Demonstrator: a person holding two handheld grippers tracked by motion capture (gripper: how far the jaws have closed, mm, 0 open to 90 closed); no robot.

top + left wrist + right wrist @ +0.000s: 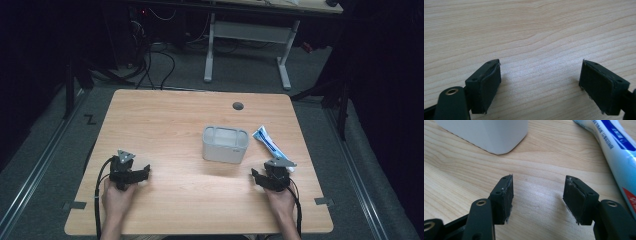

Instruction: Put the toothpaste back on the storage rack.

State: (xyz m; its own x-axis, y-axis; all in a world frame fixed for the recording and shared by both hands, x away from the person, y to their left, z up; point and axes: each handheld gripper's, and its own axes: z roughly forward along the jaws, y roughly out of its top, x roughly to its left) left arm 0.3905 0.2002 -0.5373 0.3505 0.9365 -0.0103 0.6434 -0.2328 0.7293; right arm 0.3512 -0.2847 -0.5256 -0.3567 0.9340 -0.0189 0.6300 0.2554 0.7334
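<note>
Evidently unstarted: both grippers rested low on the wooden table [165, 120], jaws apart, empty. Left gripper [540, 81] over bare wood. Right gripper [537, 197] sat just beside the toothpaste tube [616, 150], white container [225, 144] near. Tube judged light, soft, slick; best pinched across its flat mid-body, gently.

A: High cam?
B: Above the near edge, looks fwd and down; whole bench [165, 120] in frame, floor behind.
A: Gripper cams?
B: Both v. close to the wood, looking along their fingers [486, 85]. Right one shares the white tub [489, 132] and tube [616, 150] w/ high cam.
</note>
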